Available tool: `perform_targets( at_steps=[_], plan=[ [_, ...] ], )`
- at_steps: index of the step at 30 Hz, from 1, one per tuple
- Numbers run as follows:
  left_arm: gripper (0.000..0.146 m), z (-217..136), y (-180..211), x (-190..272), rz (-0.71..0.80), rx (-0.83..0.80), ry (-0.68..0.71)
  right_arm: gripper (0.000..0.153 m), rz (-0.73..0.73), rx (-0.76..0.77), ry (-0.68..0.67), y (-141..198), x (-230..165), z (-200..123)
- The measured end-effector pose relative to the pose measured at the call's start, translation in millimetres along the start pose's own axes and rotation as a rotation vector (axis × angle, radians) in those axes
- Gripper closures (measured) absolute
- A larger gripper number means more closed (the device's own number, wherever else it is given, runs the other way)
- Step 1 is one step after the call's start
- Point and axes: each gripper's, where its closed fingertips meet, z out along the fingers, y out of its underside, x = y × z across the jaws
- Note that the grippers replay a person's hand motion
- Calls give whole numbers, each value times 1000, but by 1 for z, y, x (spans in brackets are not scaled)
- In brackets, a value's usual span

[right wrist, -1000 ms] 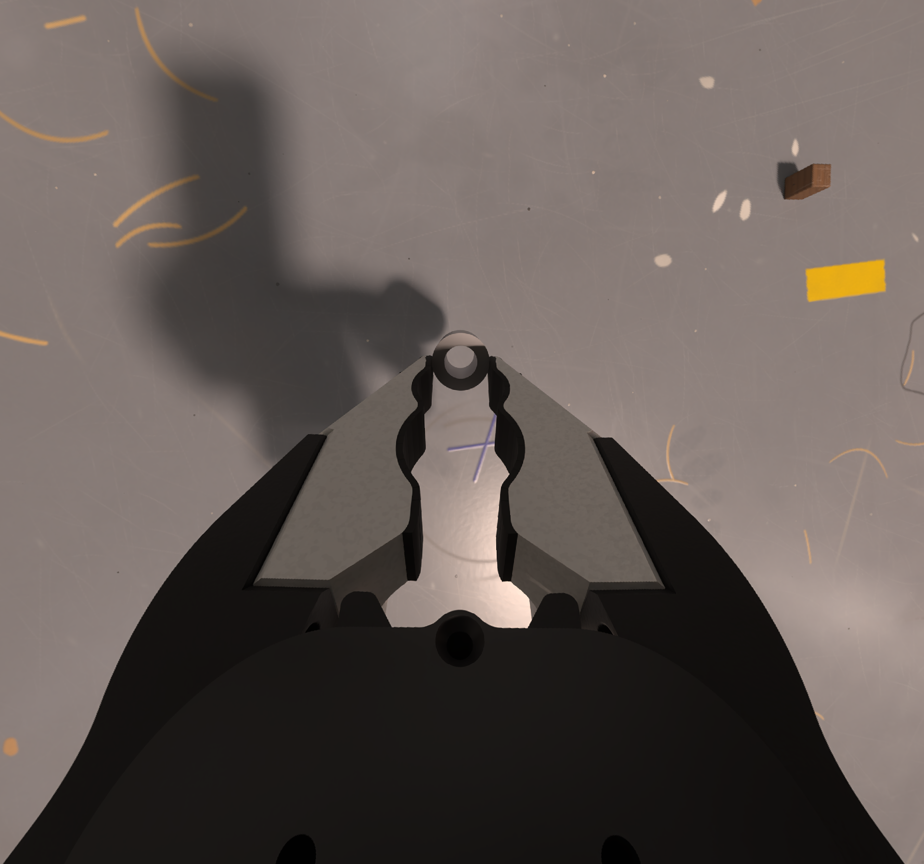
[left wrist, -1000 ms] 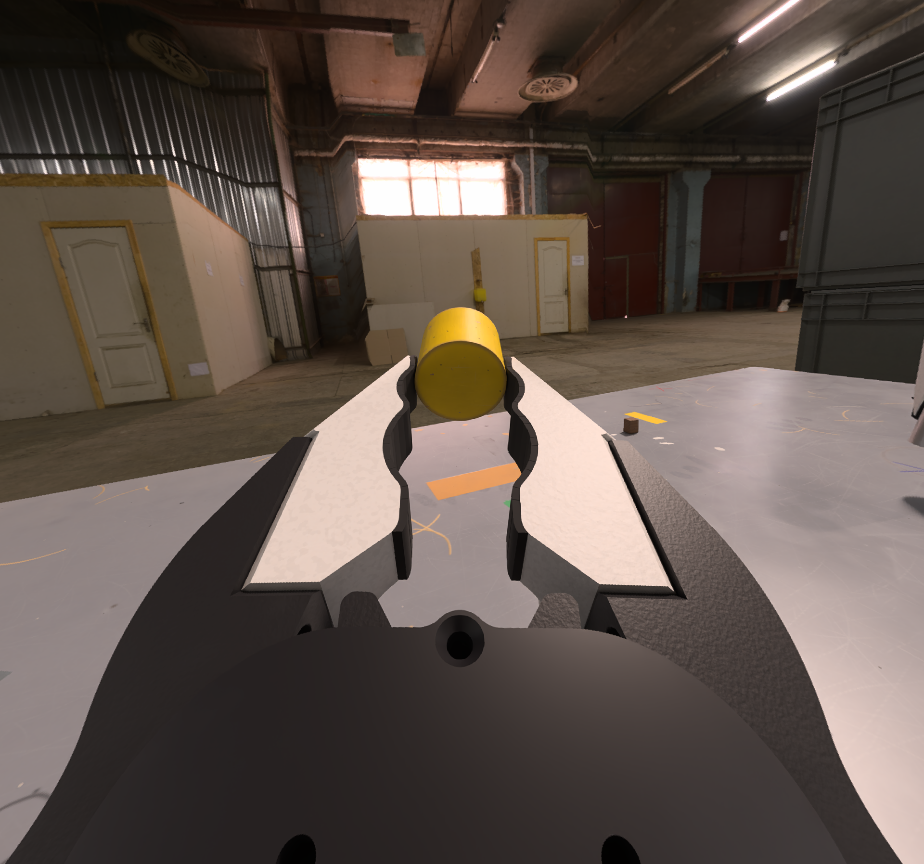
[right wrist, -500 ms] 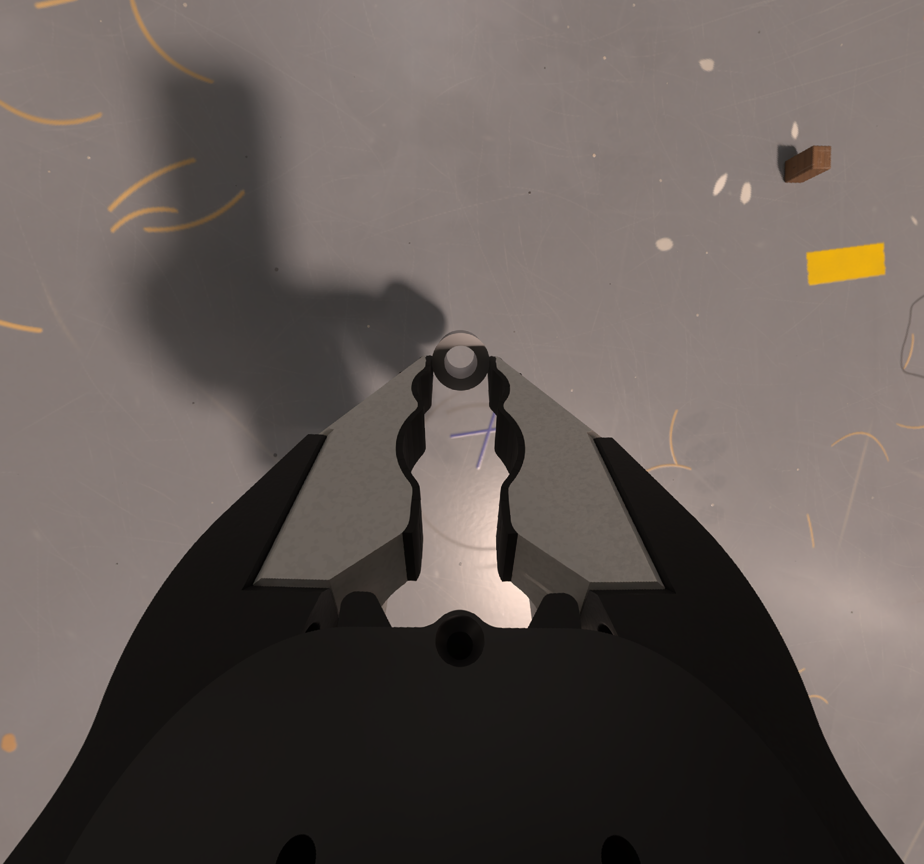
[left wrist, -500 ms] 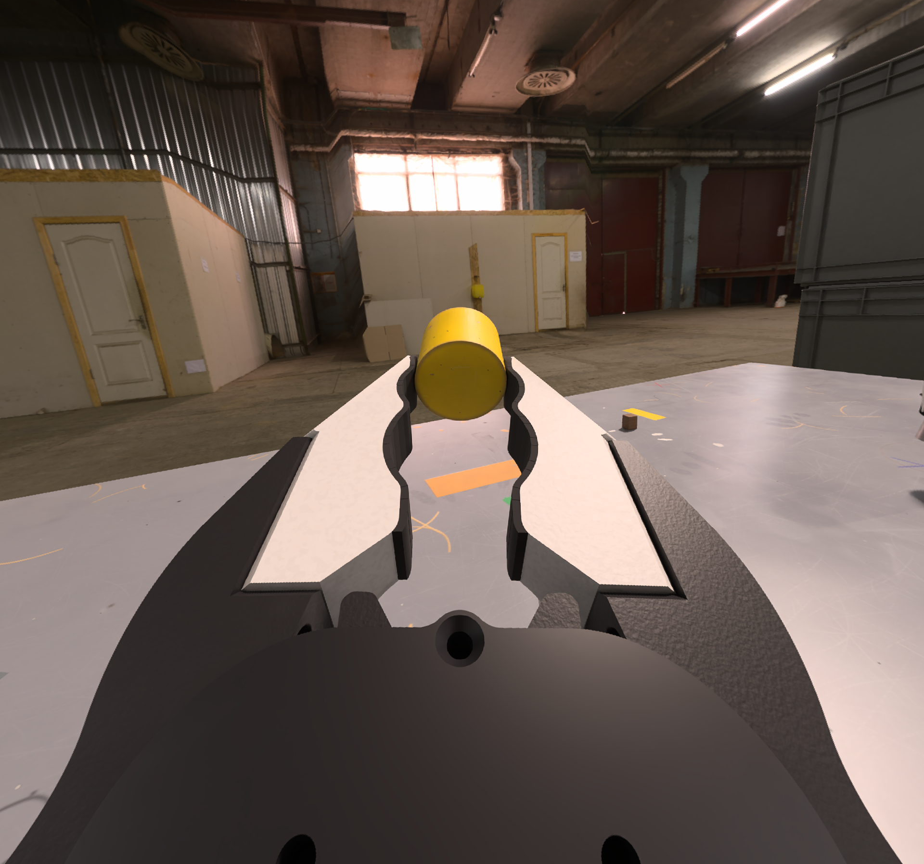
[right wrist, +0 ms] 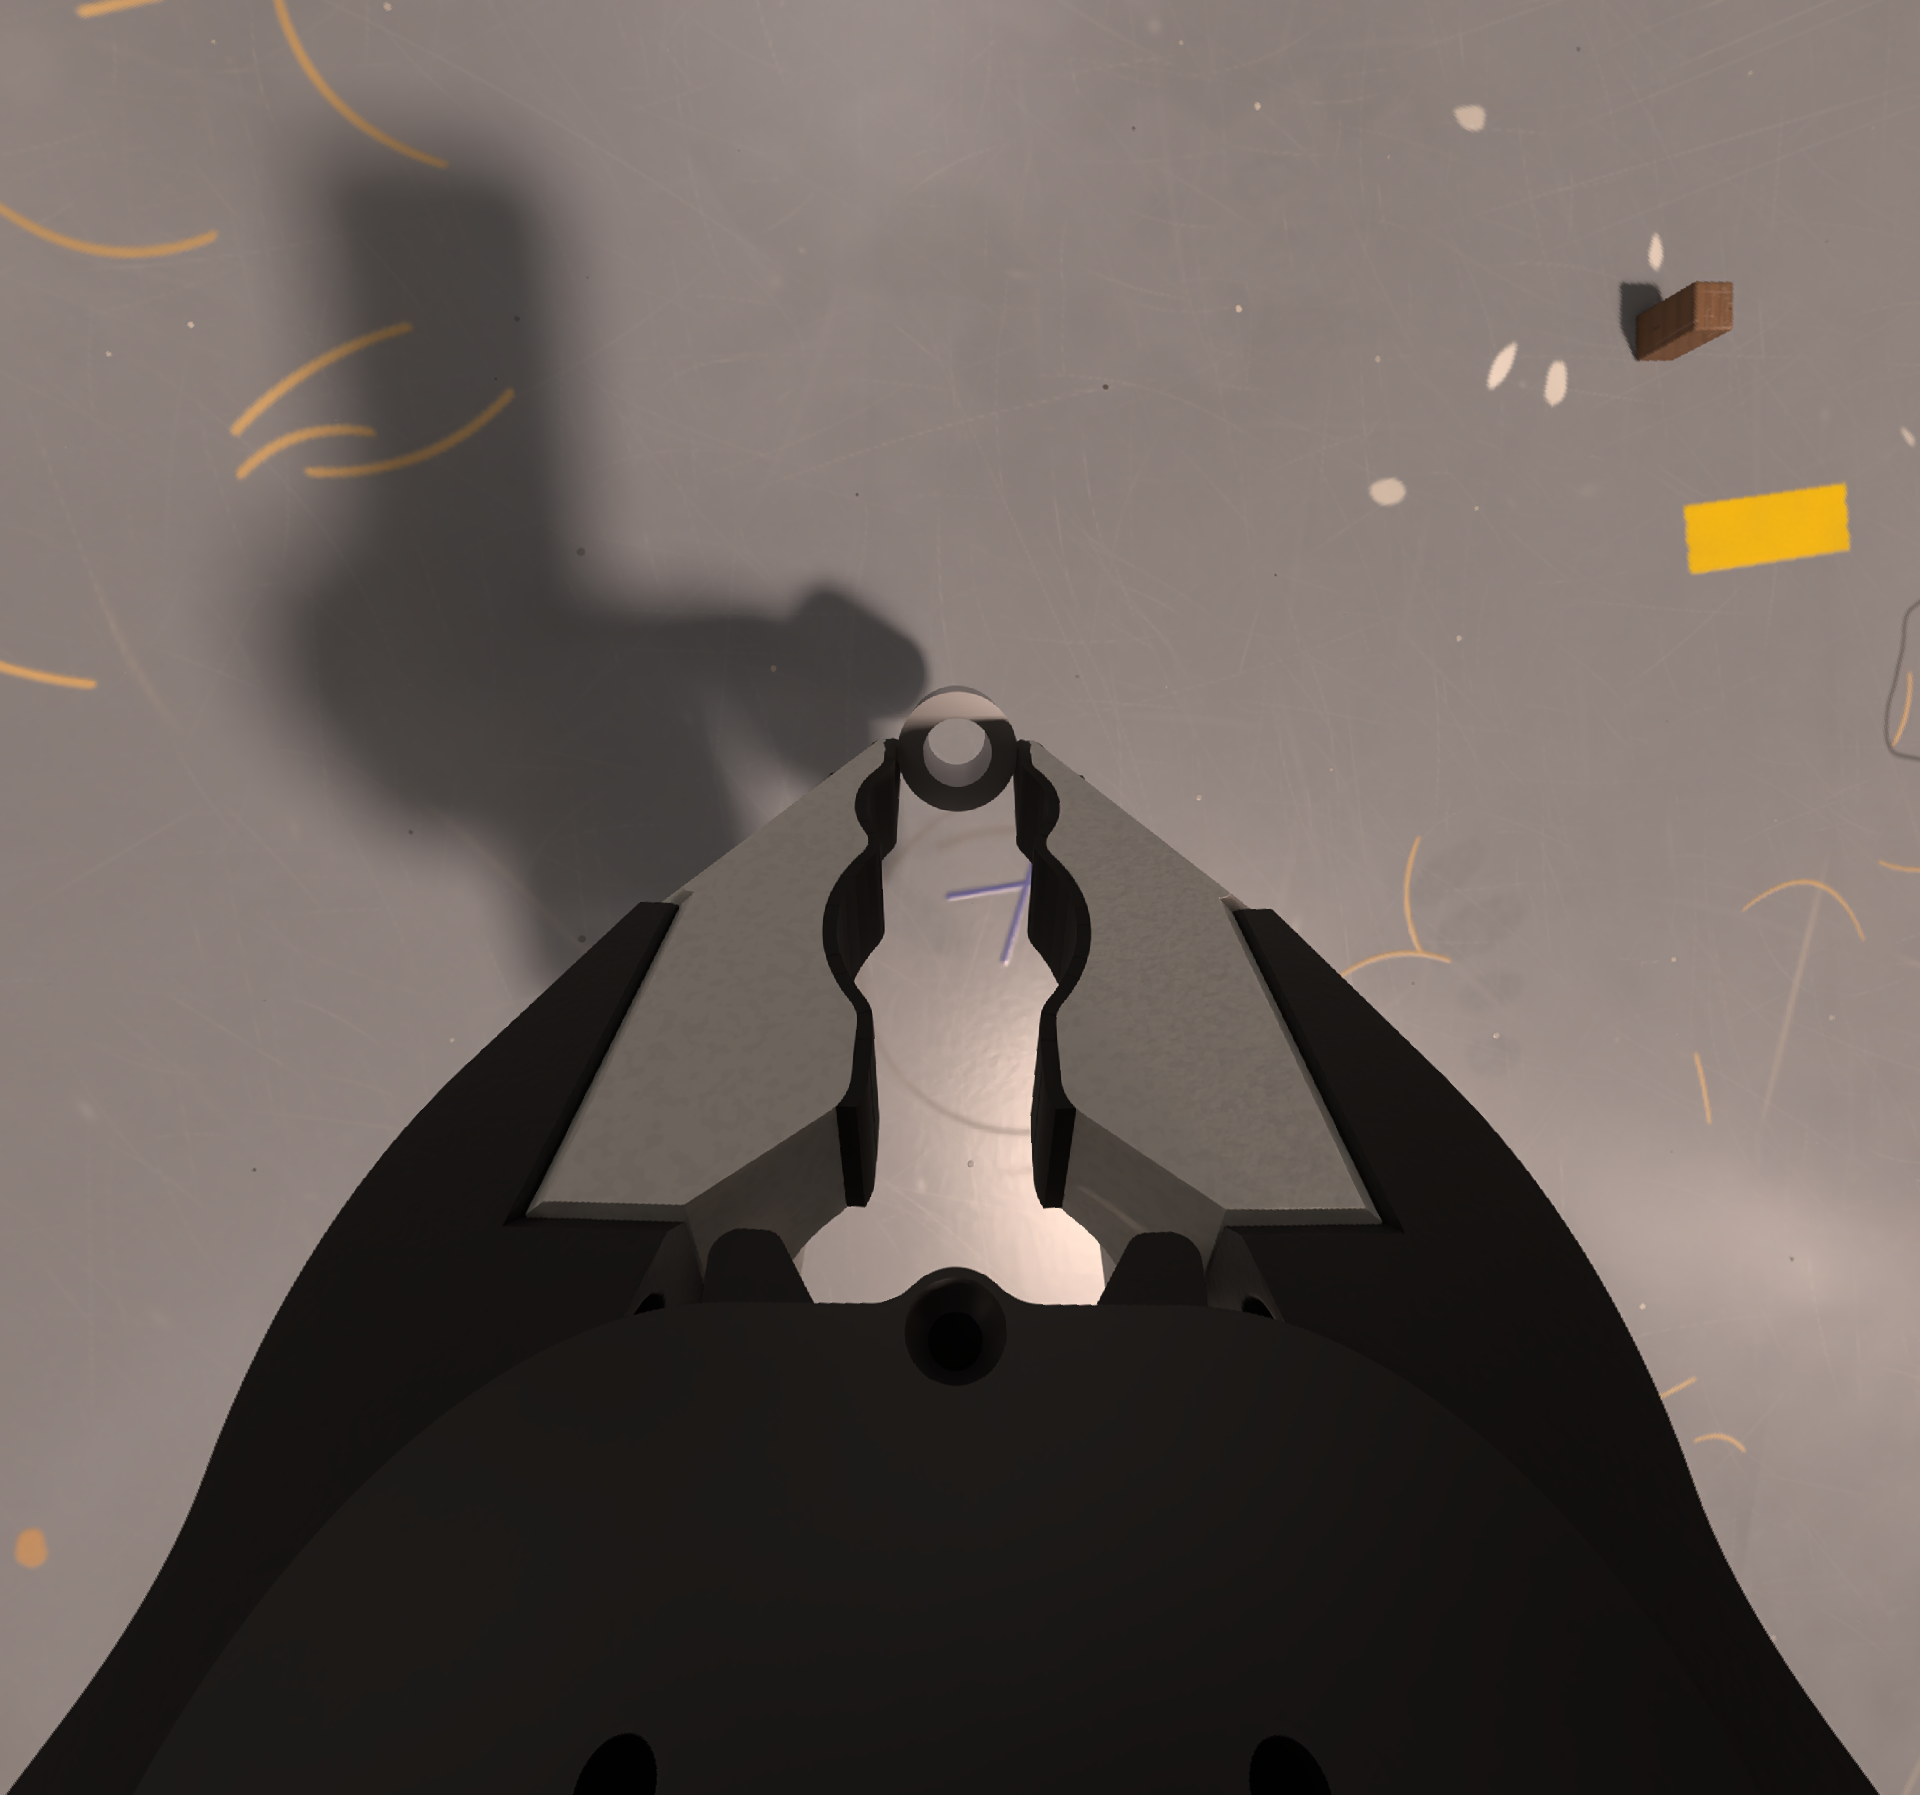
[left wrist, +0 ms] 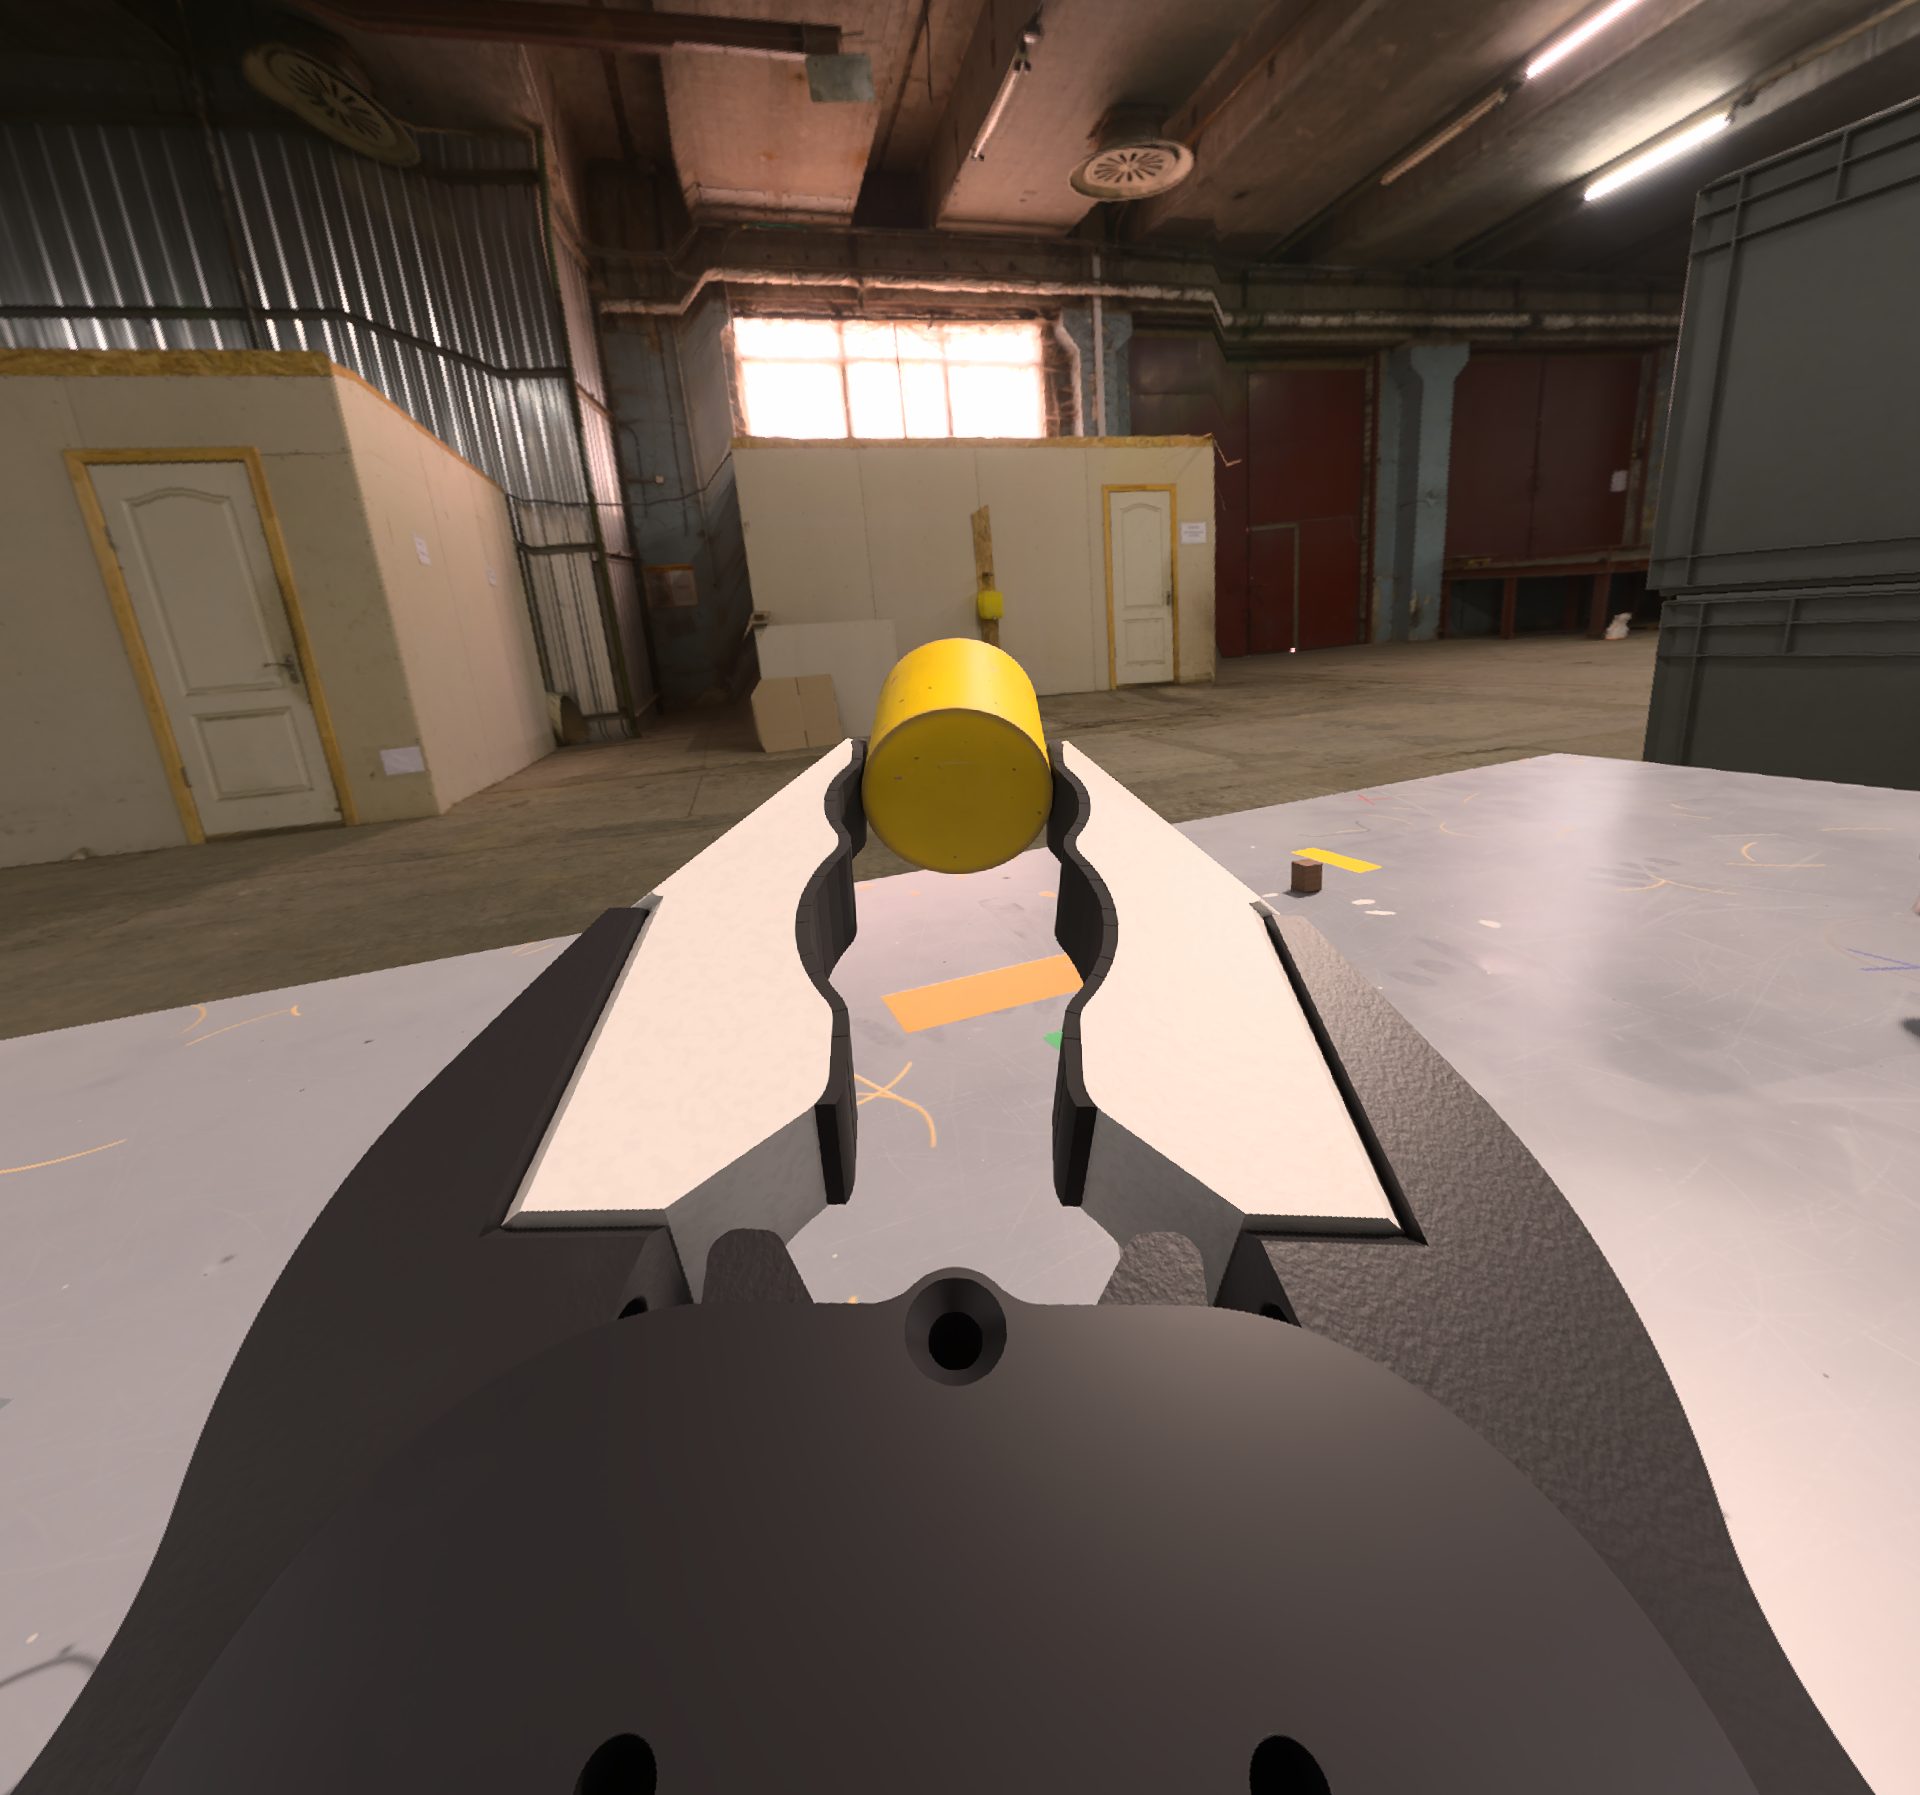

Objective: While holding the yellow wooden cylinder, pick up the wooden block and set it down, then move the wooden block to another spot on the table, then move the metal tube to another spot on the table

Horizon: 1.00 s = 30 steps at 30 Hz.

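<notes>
Yellow wooden cylinder (left wrist: 954, 774), axis along the left gripper (left wrist: 956, 789), sits clamped in its jaws; the right gripper (right wrist: 956, 777) jaws pinch the grey metal tube (right wrist: 956, 753) end-on above the bench (right wrist: 1247, 187).

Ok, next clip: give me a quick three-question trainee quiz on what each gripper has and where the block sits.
1. True or false: the left gripper is shut on the yellow wooden cylinder.
2. What does the right gripper hold? A) the wooden block B) the metal tube C) nothing
3. Fill in: in the right wrist view, the wooden block lies on the table just above a ______ strip of tape.

Key
1. True.
2. B: the metal tube sits end-on between the fingertips.
3. Yellow.
</notes>
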Motion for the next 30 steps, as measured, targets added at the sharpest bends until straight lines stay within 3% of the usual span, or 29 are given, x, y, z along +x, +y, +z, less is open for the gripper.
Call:
perform_targets(
  at_steps=[30],
  plan=[
    [112,0,1,1,1,-4,7,131,2,4,-14,-1,-1,3]
  ],
)
